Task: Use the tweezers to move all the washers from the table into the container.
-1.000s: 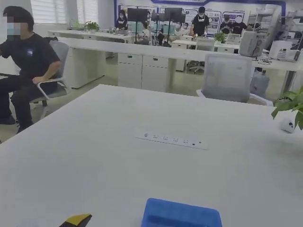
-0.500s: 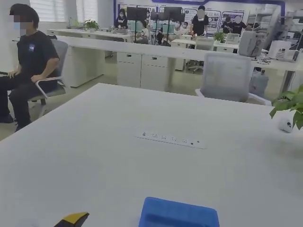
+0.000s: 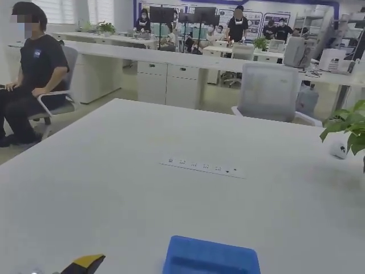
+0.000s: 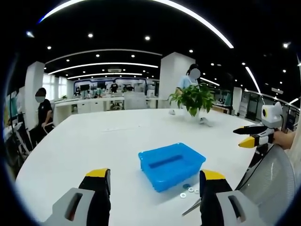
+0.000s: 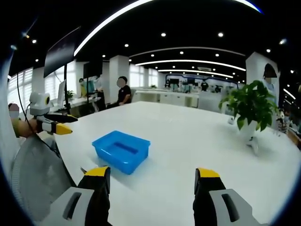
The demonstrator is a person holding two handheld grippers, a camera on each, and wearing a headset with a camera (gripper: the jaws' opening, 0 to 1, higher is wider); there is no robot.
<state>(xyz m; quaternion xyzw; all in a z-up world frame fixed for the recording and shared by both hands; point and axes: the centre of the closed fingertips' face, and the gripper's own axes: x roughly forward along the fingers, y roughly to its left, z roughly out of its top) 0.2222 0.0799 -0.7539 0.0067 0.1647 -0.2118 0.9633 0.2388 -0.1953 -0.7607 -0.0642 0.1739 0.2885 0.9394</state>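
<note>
Showing left hand-held gripper at bottom of left gripper view, yellow-tipped jaws spread wide, released, nothing between them. Same for right hand-held gripper at bottom of right gripper view: jaws apart, released, gripping nothing. Both raised above white tabletop, touching nothing on it. Right one also seen at right edge of left gripper view, held in a hand, well apart from the work.

Blue container resting on tabletop at centre of left gripper view, open top up; also centre-left in right gripper view and at bottom edge of head view. Inside too unclear to tell contents. Washers lying on tabletop just beside container's lower right corner, a small cluster, count unclear. Tweezers lying on tabletop just below washers, near right jaw in frame, untouched.

Yellow jaw tip poking in at lower left of head view, side unclear. Power strip flat at centre of head view. Potted plant upper centre-right, far side of tabletop. Seated person upper left of head view.
</note>
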